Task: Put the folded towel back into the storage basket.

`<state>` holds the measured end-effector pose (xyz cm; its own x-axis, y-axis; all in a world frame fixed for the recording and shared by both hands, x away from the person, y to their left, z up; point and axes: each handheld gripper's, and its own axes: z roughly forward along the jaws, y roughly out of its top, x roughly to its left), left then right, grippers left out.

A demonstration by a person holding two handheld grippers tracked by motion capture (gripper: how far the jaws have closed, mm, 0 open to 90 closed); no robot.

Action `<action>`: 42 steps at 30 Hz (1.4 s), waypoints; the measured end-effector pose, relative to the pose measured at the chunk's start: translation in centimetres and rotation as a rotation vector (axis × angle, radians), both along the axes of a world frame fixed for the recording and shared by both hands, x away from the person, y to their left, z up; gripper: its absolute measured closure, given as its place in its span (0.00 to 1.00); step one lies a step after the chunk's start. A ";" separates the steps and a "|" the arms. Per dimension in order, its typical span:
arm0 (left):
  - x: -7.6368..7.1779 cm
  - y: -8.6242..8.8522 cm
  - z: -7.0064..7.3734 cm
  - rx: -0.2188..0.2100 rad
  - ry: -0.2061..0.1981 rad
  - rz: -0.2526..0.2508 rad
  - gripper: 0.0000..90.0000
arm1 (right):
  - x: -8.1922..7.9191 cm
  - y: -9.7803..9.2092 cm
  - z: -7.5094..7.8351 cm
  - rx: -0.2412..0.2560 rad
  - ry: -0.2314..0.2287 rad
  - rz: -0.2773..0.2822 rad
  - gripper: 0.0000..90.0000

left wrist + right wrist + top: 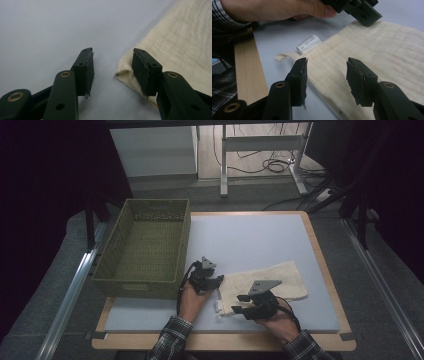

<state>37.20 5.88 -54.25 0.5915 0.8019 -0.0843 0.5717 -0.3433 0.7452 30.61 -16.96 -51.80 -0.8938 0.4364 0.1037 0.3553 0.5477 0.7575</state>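
1. The cream cloth point(264, 281) lies flat on the table point(260, 240), towards its near edge and right of the middle; the green basket point(145, 247) stands at the table's left edge, apart from the cloth.
2. Your left gripper point(113, 71) is open, its jaws set either side of the cloth's left far corner, with one jaw resting on the fabric and the other over bare table. Slide that lower jaw under the folded edge before you squeeze, so you catch all the layers.
3. Your right gripper point(326, 80) is open too, with its jaws over the cloth's left near edge, just past the white label point(308, 43) and the small loop point(283, 56). Lower it until one jaw tucks beneath the hem.
4. Bite well into the fabric, not the label or loop; these would likely slip or tear.
5. Close both grippers together and lift evenly, keeping the edge taut between them, so the cloth does not sag or drag across the table.
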 end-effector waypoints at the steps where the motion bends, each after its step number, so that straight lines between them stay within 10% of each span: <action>1: 0.0 0.0 0.0 0.001 0.000 0.000 0.58 | 0.0 0.2 0.0 -0.001 0.000 0.003 0.58; 26: 0.0 0.0 0.0 0.002 -0.001 -0.001 0.58 | -0.6 3.9 -1.3 -0.061 -0.015 0.088 0.64; 32: 0.0 0.0 0.0 0.006 -0.004 0.000 0.58 | -1.4 4.6 -1.4 -0.132 -0.104 0.079 0.77; 42: -0.4 -0.7 0.3 -0.028 -0.005 -0.027 0.96 | -0.9 3.5 -0.7 -0.064 -0.051 0.040 0.94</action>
